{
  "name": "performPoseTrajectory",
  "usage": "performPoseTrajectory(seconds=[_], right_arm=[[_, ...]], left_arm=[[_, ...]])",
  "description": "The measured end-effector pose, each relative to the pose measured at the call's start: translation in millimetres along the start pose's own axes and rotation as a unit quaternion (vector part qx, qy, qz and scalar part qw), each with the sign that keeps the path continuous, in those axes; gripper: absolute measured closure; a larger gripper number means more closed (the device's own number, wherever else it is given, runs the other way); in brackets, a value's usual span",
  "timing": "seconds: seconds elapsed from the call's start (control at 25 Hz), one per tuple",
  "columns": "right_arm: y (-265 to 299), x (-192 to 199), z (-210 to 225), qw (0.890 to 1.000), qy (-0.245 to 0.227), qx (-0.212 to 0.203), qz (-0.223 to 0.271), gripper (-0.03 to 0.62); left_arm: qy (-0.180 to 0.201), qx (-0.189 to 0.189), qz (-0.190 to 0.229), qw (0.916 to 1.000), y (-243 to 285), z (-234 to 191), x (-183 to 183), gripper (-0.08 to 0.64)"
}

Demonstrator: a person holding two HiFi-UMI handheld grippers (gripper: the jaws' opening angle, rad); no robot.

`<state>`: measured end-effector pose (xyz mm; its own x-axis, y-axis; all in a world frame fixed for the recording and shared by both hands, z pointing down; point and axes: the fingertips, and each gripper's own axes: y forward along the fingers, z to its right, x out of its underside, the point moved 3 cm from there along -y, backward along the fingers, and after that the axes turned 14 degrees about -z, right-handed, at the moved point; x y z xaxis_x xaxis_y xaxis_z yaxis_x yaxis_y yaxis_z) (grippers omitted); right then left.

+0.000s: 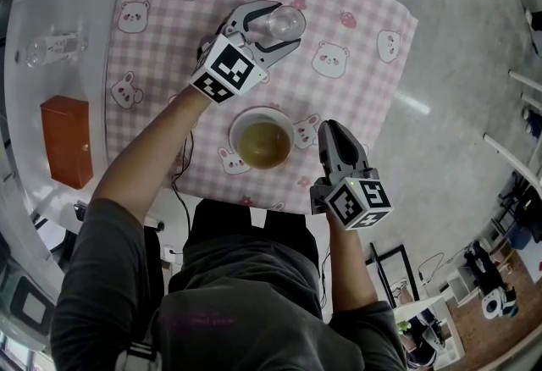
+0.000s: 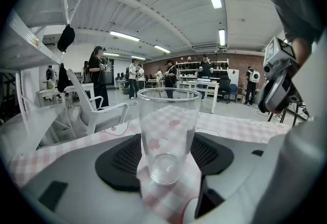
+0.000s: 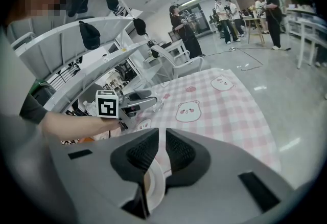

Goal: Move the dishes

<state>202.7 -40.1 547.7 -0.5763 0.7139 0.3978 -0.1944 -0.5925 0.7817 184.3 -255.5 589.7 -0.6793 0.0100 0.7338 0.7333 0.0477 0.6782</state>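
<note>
On the pink checked cloth with bear prints [image 1: 364, 30] stands a clear, empty glass [image 1: 286, 19] [image 2: 167, 120], base resting on the fabric. My left gripper [image 1: 287, 25] [image 2: 166, 152] is shut on it, a black pad against each side. Nearer to me is a white bowl [image 1: 263, 139] holding brownish liquid. My right gripper [image 1: 332, 129] [image 3: 162, 138] reaches it from the right and is shut on the bowl's rim [image 3: 156, 184], which shows thin and white between the pads. The left gripper [image 3: 148, 101] also shows in the right gripper view.
A clear plastic bottle [image 1: 51, 47] lies on the white tabletop left of the cloth, and an orange-brown box [image 1: 66, 141] stands nearer. A white chair [image 2: 97, 110] stands beyond the table's far side. Several people stand in the room behind.
</note>
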Motion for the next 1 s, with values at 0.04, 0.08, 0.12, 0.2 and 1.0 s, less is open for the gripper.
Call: performPoseTrajectory(seconds=[0.04, 0.08, 0.12, 0.2, 1.0], right_arm=[[0, 0, 1, 1.000, 0.002, 0.000, 0.000, 0.543], [0, 0, 2, 1.000, 0.005, -0.001, 0.000, 0.544], [1, 0, 3, 1.000, 0.008, -0.002, 0.000, 0.543], [1, 1, 4, 1.000, 0.011, -0.004, 0.000, 0.545], [-9, -5, 5, 1.000, 0.004, -0.009, 0.004, 0.544]], left_arm=[[-0.001, 0.000, 0.000, 1.0000, 1, 0, 0, 0.268], [0.001, -0.001, 0.000, 1.0000, 1, 0, 0, 0.274], [0.003, -0.002, 0.000, 1.0000, 1, 0, -1, 0.276], [0.006, -0.003, 0.001, 1.0000, 1, 1, -2, 0.280], [0.000, -0.009, -0.011, 0.9999, -6, 3, -4, 0.291]])
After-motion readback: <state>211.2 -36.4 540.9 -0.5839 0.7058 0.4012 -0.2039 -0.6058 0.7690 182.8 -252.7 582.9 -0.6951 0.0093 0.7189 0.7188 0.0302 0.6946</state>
